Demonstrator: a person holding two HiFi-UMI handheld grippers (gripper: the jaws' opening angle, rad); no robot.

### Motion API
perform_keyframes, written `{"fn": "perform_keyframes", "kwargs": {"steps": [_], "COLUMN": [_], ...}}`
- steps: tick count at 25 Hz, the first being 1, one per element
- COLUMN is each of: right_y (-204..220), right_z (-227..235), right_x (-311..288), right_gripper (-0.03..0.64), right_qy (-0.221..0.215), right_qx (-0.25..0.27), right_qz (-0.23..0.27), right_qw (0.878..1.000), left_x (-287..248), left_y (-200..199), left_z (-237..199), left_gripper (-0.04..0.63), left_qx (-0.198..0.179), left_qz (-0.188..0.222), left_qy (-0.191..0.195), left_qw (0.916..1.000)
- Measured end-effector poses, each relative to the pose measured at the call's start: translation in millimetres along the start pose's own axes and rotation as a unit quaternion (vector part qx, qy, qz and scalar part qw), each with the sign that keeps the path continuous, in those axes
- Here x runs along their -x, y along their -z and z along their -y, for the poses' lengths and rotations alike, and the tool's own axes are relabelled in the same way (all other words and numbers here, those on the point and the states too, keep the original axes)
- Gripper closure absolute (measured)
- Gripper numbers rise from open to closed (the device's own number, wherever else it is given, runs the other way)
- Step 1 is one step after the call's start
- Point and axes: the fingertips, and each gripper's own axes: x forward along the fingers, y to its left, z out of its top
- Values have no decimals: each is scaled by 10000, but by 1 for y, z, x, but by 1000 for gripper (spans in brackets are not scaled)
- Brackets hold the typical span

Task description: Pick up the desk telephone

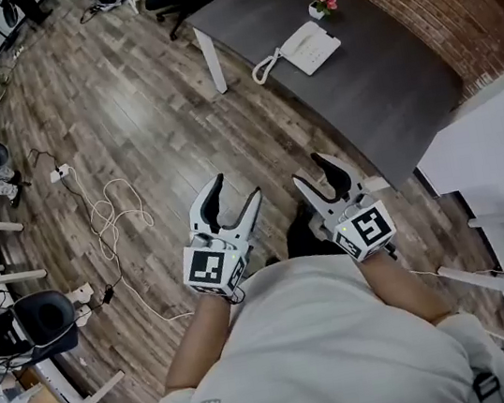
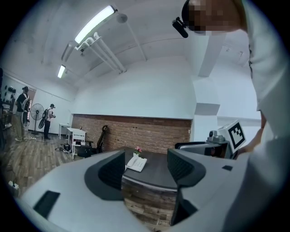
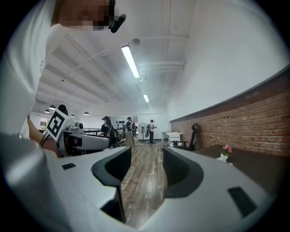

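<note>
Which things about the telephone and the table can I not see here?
Telephone keys: too small in head view and left gripper view.
Right gripper view: no telephone seen, only the flower pot beside the jaw.
Other legs of the table: head view, hidden under its top.

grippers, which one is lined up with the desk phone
The left gripper: its own view frames the desk telephone between its open jaws. The right gripper looks along the wooden floor, with the table off to its side.
</note>
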Motion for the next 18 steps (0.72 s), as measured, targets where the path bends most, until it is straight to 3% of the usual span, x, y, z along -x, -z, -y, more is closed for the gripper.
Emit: {"fn": "perform_keyframes", "kwargs": {"steps": [18], "right_y": [-5], "right_z": [194], "right_x": [-82], "right_gripper": [393], "right_qy": [-385], "right_qx": [-166], "right_qz": [-74], "right_qw": [9991], "left_x": [-211], "left_y": [-24], "left_z": [-22], "left_gripper": [284], "left_qx": [-103], "left_qz": [-72], "left_qy": [-105], "left_qw": [9999]}}
